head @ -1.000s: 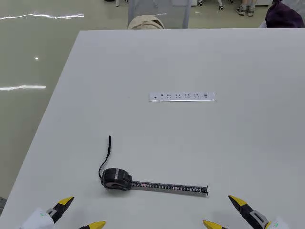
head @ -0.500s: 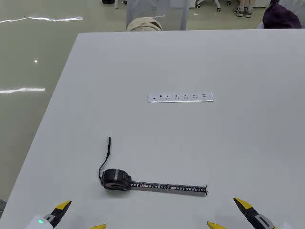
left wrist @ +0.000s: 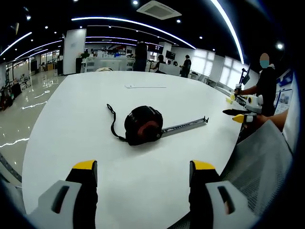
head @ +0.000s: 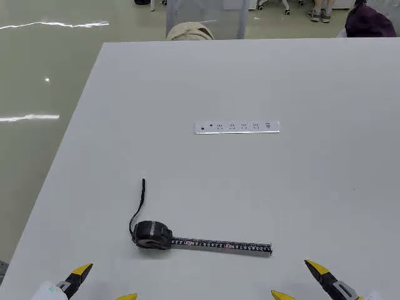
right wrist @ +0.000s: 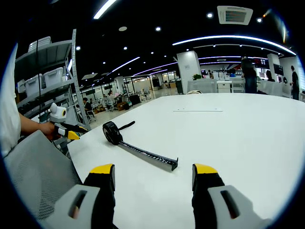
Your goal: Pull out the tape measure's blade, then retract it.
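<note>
tape measure: the black tape measure case (head: 152, 235) lies on the white table (head: 262, 81), around 7 o'clock in the head view and near the front edge.
blade: the blade (head: 222, 245) is out and lies flat, running from the case toward 3 o'clock. Its hook end (head: 270, 249) is free and nothing holds it.
wrist strap: the black wrist strap (head: 139, 203) trails from the case toward 12 o'clock.
left gripper: the left gripper (head: 104, 284) is at 7 o'clock of the case and apart from it, fingers spread wide and empty.
right gripper: the right gripper (head: 299, 281) is at 5 o'clock of the hook end, not touching it, fingers spread and empty.
power strip: the white power strip (head: 237, 127) is at 12 o'clock of the blade, well apart and out of the way.
stage: the pull-out looks done and the retract is left to do.
risk 1: the light case may skid or spin if one finger nudges it before the other closes.
risk 2: a freed blade may whip back, so the hook slaps the case or the blade kinks.
risk 3: I cannot tell the lock state. If it is locked, pushing the blade may buckle it.
</note>
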`<state>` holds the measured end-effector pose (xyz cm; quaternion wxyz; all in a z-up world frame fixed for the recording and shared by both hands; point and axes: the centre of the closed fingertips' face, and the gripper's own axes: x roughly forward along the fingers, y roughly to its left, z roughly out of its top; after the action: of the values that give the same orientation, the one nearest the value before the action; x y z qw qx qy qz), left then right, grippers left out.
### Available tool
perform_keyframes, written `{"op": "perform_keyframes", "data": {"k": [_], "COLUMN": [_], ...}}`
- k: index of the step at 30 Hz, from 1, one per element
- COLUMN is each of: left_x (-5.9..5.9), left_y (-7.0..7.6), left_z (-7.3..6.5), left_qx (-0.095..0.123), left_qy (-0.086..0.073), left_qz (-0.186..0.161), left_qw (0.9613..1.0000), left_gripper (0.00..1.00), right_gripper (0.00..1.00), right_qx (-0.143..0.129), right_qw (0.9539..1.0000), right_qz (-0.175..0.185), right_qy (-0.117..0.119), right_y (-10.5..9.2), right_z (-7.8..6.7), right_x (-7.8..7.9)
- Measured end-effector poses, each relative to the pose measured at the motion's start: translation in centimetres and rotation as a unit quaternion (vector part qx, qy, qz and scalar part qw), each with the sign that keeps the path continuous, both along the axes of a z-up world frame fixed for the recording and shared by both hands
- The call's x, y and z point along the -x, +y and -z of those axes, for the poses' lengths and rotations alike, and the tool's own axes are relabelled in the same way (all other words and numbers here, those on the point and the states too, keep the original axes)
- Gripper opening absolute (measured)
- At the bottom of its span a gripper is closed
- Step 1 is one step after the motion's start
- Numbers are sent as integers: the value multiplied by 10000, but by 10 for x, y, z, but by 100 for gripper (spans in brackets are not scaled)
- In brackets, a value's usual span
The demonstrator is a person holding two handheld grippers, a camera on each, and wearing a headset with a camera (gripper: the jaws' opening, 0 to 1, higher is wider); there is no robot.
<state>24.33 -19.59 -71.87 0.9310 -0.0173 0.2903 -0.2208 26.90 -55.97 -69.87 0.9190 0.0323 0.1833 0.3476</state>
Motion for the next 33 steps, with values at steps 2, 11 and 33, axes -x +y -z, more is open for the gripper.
{"op": "perform_keyframes", "data": {"k": [2, 11, 33], "left_x": [-2, -11, -31], "left_y": [1, -2, -26], "left_z": [-1, -9, -5], "left_qx": [-24, -154, -33], "left_qy": [39, 194, 551], "left_qz": [-31, -99, -323], "left_qw": [10000, 9996, 9980], "left_gripper": [78, 78, 83], "right_gripper": [66, 64, 62], "right_qx": [-16, -19, -13], "right_qw": [10000, 9999, 9996], "right_qz": [-15, -111, -259], "right_qy": [27, 35, 61], "right_y": [2, 5, 8], "right_z": [0, 1, 2], "right_x": [0, -3, -12]}}
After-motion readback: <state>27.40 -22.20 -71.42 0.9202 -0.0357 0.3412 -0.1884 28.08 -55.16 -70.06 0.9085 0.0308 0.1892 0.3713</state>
